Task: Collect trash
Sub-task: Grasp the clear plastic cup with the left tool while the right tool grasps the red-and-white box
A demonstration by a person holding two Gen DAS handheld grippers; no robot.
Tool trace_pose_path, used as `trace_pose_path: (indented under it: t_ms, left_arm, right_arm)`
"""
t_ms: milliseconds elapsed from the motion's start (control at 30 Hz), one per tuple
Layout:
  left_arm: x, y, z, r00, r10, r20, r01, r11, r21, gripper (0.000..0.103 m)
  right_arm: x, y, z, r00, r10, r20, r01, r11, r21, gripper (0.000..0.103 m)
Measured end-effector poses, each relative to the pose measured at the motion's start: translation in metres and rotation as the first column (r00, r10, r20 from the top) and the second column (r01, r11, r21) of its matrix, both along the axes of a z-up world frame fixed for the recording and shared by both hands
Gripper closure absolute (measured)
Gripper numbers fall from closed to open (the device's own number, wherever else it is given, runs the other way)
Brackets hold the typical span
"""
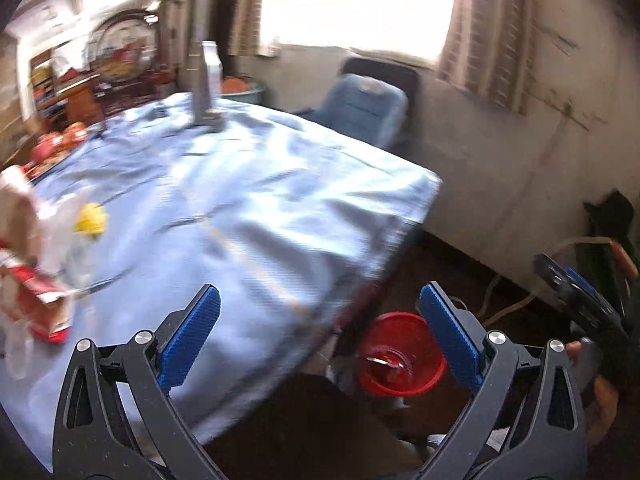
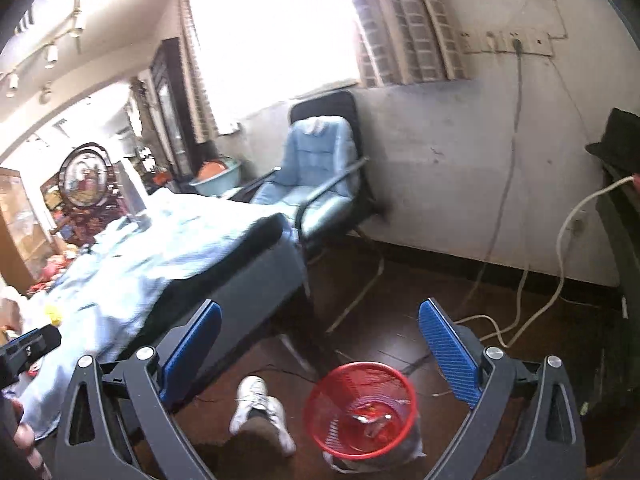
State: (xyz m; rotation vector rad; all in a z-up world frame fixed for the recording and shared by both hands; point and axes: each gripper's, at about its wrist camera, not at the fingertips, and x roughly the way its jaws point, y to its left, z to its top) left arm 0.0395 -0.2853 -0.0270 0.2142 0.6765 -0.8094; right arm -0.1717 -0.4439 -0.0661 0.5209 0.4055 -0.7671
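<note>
Bright curtained window (image 2: 276, 40), stained wall (image 2: 460, 152), blue-cushioned chair (image 2: 316, 168), dark wood floor (image 2: 420, 280).

The left gripper (image 1: 320, 320) has its blue-padded jaws spread wide with nothing between them, tilted downward. The right gripper (image 2: 320, 336) is likewise wide apart and empty, angled down. A white-shoed foot (image 2: 262, 414) shows below.

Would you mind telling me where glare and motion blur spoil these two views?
Left wrist view: the window is blown out white, and the trash on the blue tablecloth is smeared by motion. Right wrist view: its window is overexposed too, yet the red basket reads fairly sharp.
</note>
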Motion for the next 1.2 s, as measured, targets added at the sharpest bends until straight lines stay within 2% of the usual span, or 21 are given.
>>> trace_pose_path:
  t_ms: [67,167,300,367,533,600,700,800,867,933,967,1000,1033,1133,1200]
  left_arm:
    - [0.013,0.023,0.003,0.998,0.065,0.006,-0.065,0.998,-0.014,0.007]
    - [0.039,0.067,0.007,0.982,0.188,0.006,-0.188,0.982,-0.027,0.007]
    - [0.074,0.132,0.007,0.937,0.348,-0.039,-0.349,0.935,-0.054,0.007]
    - [0.088,0.164,0.002,0.902,0.424,-0.074,-0.429,0.902,-0.052,0.007]
    - [0.104,0.221,-0.014,0.843,0.516,-0.151,-0.527,0.849,-0.043,0.007]
    - [0.106,0.231,-0.019,0.838,0.52,-0.165,-0.532,0.846,-0.034,0.007]
    - [0.106,0.224,-0.026,0.849,0.502,-0.163,-0.511,0.859,-0.014,0.007]
    - [0.104,0.209,-0.032,0.863,0.492,-0.112,-0.492,0.87,0.033,0.007]
    - [0.106,0.205,-0.039,0.859,0.506,-0.085,-0.502,0.863,0.061,0.008]
    - [0.109,0.211,-0.04,0.848,0.52,-0.102,-0.519,0.854,0.042,0.025]
    - [0.112,0.218,-0.04,0.846,0.516,-0.133,-0.519,0.855,0.018,0.04]
    - [0.114,0.225,-0.039,0.847,0.507,-0.161,-0.514,0.858,-0.004,0.047]
    - [0.116,0.232,-0.038,0.845,0.504,-0.179,-0.516,0.856,-0.023,0.047]
    - [0.117,0.25,-0.03,0.828,0.533,-0.175,-0.548,0.835,-0.052,0.047]
    - [0.115,0.262,-0.024,0.818,0.555,-0.153,-0.568,0.82,-0.063,0.047]
  right_arm:
    - [0.007,0.009,0.004,1.0,0.03,-0.001,-0.03,1.0,-0.007,0.006]
    - [0.019,0.019,0.006,0.998,0.063,-0.017,-0.063,0.998,-0.011,0.006]
    - [0.033,0.034,0.003,0.993,0.109,-0.035,-0.109,0.994,0.0,0.006]
    - [0.043,0.038,0.001,0.99,0.131,-0.047,-0.131,0.991,0.005,0.006]
    - [0.065,0.05,-0.005,0.981,0.182,-0.073,-0.181,0.983,0.024,0.006]
    - [0.072,0.055,-0.007,0.977,0.195,-0.083,-0.194,0.981,0.027,0.006]
    - [0.076,0.062,-0.006,0.973,0.213,-0.091,-0.211,0.977,0.028,0.006]
    - [0.08,0.067,-0.001,0.97,0.228,-0.086,-0.227,0.974,0.019,0.006]
    - [0.082,0.071,0.005,0.967,0.246,-0.074,-0.245,0.969,0.012,0.006]
    - [0.088,0.079,0.011,0.958,0.283,-0.054,-0.283,0.959,0.01,0.006]
    - [0.093,0.084,0.015,0.949,0.313,-0.043,-0.313,0.95,0.007,0.006]
    - [0.099,0.093,0.02,0.936,0.351,-0.031,-0.351,0.936,-0.002,0.006]
    - [0.105,0.098,0.023,0.924,0.381,-0.024,-0.382,0.924,-0.008,0.006]
    - [0.134,0.126,0.034,0.852,0.524,0.004,-0.524,0.852,-0.011,0.009]
    - [0.159,0.15,0.041,0.779,0.627,0.023,-0.627,0.779,-0.007,0.015]
